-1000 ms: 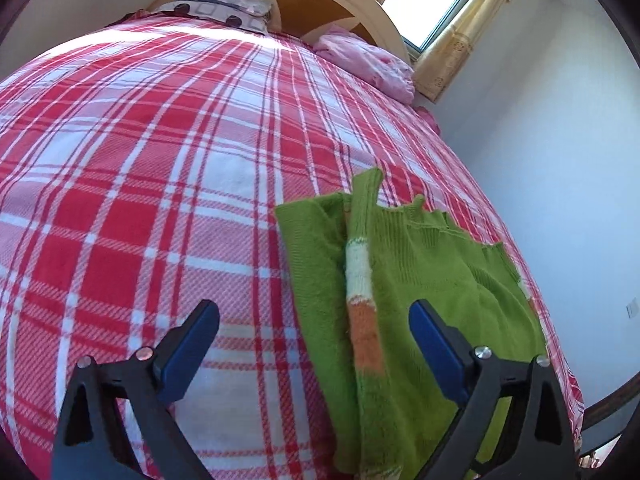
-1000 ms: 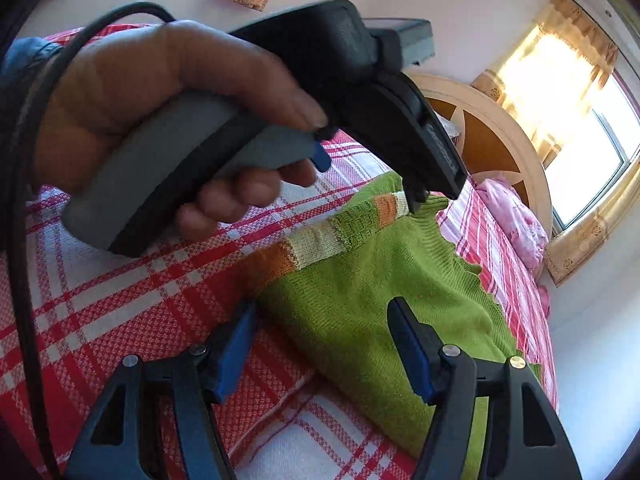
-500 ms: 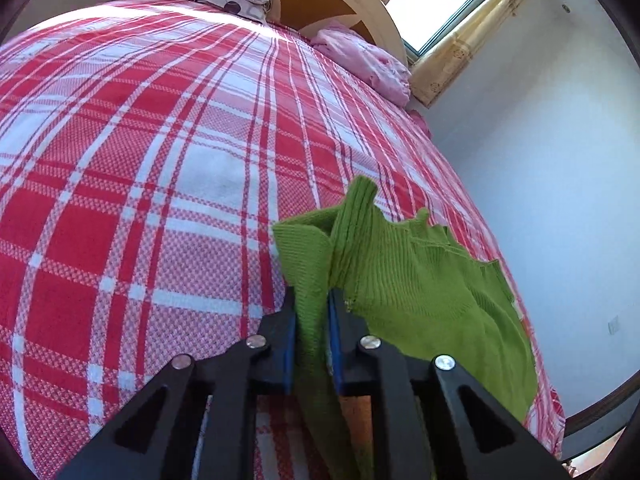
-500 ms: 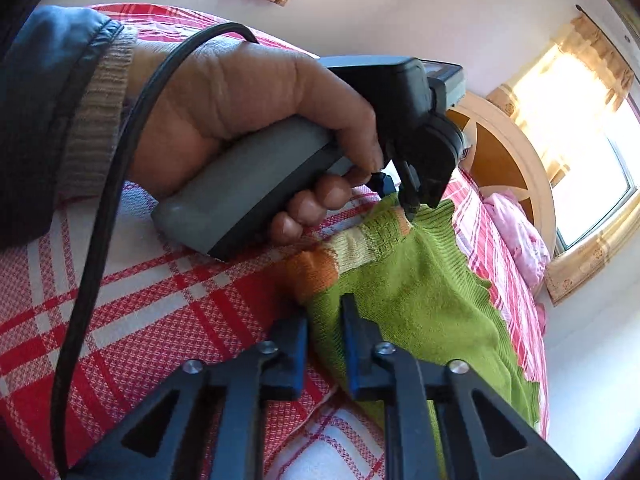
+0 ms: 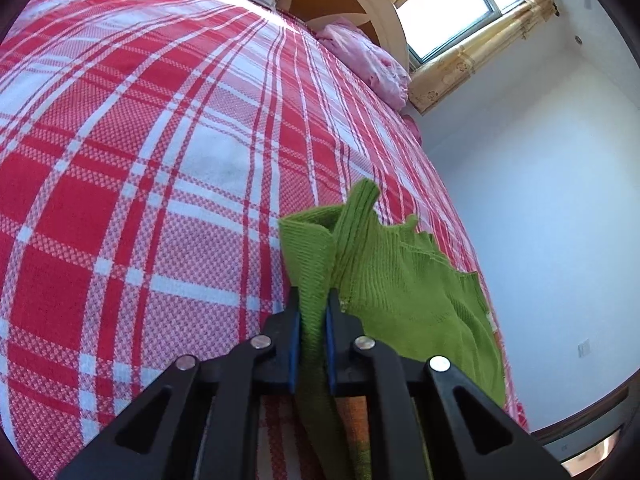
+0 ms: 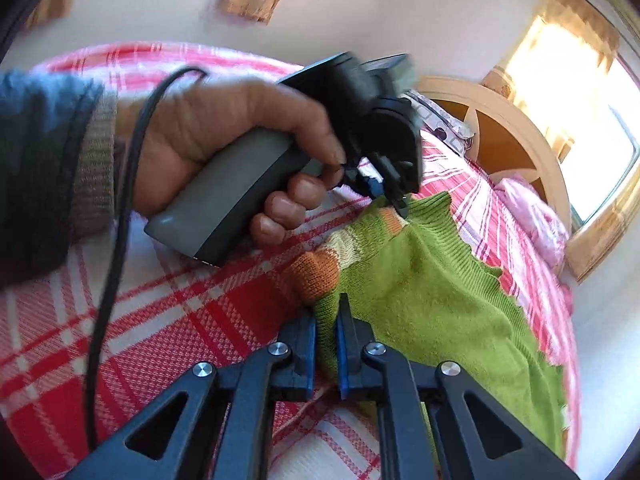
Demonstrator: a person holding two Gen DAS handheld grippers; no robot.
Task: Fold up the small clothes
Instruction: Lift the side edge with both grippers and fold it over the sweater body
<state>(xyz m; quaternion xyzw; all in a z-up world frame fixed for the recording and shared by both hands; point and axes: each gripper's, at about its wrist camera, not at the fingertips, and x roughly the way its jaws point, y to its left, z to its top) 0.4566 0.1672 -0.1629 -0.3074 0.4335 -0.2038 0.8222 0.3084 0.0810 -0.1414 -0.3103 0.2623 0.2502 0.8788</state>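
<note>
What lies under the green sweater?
Under the green sweater lies the red plaid bedspread, visible all around it. The part directly beneath is covered, so anything there cannot be seen.

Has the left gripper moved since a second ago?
Yes. The left gripper has closed in on the green sweater and clamped its edge, lifting it; against the plaid bedsheet, the folded edge now stands up between the jaws.

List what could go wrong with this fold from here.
1. The left hand-held gripper pinches only a narrow bunched ridge of the green sweater, so the knit may slip out mid-lift.
2. The right hand-held gripper grips near the orange-striped sleeve; the loose sleeve could flop out and spoil the fold.
3. Uneven lifting may drag the plaid bedspread into wrinkles.
</note>
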